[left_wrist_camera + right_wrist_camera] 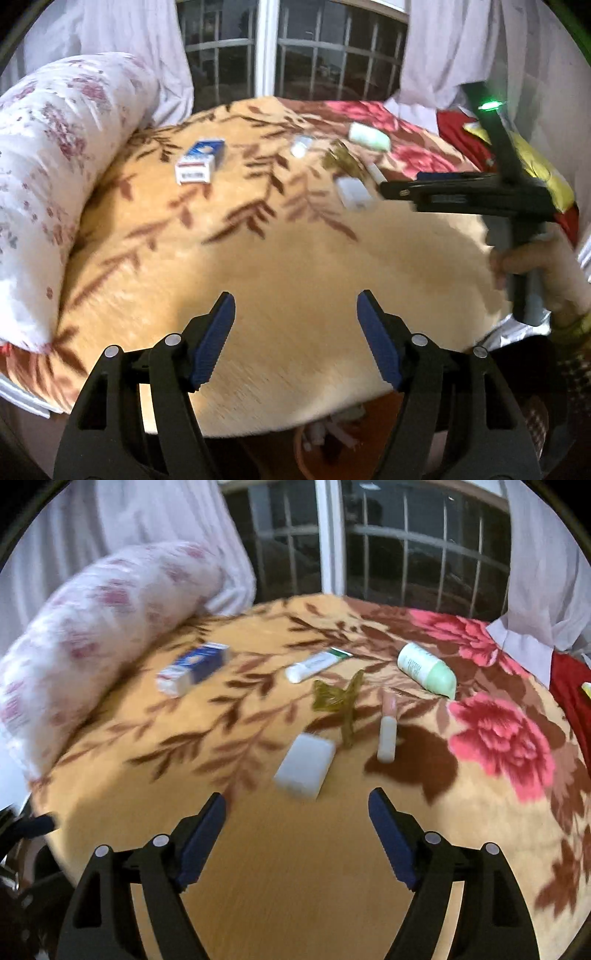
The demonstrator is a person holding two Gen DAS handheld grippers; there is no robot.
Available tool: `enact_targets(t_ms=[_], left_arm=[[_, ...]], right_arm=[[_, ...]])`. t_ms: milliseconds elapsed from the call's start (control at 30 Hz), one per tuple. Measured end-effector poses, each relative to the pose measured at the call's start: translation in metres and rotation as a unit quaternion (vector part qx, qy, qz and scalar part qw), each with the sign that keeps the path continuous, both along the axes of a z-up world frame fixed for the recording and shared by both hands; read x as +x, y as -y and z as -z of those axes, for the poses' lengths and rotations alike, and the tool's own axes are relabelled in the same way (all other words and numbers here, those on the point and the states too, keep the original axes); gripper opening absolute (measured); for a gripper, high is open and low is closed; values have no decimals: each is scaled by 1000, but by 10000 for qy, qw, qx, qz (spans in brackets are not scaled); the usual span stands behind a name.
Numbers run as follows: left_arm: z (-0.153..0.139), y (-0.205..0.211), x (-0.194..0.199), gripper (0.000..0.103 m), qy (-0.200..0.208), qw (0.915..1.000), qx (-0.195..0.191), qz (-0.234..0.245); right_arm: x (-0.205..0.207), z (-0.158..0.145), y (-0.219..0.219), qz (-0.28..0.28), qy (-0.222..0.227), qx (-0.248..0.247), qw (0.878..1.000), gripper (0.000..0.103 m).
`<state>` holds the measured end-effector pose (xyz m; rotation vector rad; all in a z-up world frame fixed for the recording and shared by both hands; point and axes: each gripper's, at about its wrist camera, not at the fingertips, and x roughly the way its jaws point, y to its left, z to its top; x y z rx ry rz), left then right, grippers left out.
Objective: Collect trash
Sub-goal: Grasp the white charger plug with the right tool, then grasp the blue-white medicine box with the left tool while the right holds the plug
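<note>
Several small items lie on a floral blanket (258, 266) (122, 794). They are a blue-and-white box (199, 162) (192, 668), a white tube (301, 146) (317, 664), a green-capped white bottle (369, 137) (426, 670), an olive hair claw (340, 158) (338, 701), a white stick (375, 171) (387, 734) and a flat white block (354, 194) (304, 766). My left gripper (295, 295) hovers open and empty over bare blanket. My right gripper (297, 794) is open and empty just short of the white block. In the left wrist view it reaches in from the right.
A flowered bolster (55, 147) (92, 627) lines the blanket's left side. A barred window (295, 55) and pale curtains stand behind. Red and yellow cloth (458, 129) lies at the right. Below the near edge sits a brownish container (306, 454) with white scraps. A hand (524, 262) holds the right gripper.
</note>
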<state>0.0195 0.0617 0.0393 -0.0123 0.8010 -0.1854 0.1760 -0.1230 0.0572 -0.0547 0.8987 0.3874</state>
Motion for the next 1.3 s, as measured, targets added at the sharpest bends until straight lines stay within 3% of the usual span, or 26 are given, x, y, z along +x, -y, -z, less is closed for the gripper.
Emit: enact_targets(t_ms=[200,333,433,600,700,833,1000,1300], left_arm=[[4,-6,11,67,86,9999,-58,-32],[10,-14,11,67,19,9999,-118,-61],[12,-21,14,67,3,9998,-153,-119],[9,-34,30,67,43,9996,-129,-237],[2,-45,55,67,85,9994,-119,-323],[-2,-63,116,77,50,9991,-249,-344],[8,-78,195,77,20,9983,132,-563],[40,-77,276,77,-367,9935,832,-686]], right_arm=[[59,36,-32,268,-585,-364,9973,76],[76,54,-44,263,-1017,-608,9926,53],[75,55,-47,182,-962,-742,9924,43],[62,43,-37,80,-716,-578,9957,43],[51,34,-29,-38,-591,-423,9973,43],[41,22,-20,-142,-455,-141,9988,43],[30,4,-9,-272,-233,138,9993,43],[26,-6,-11,-506,-67,262,9984,43]])
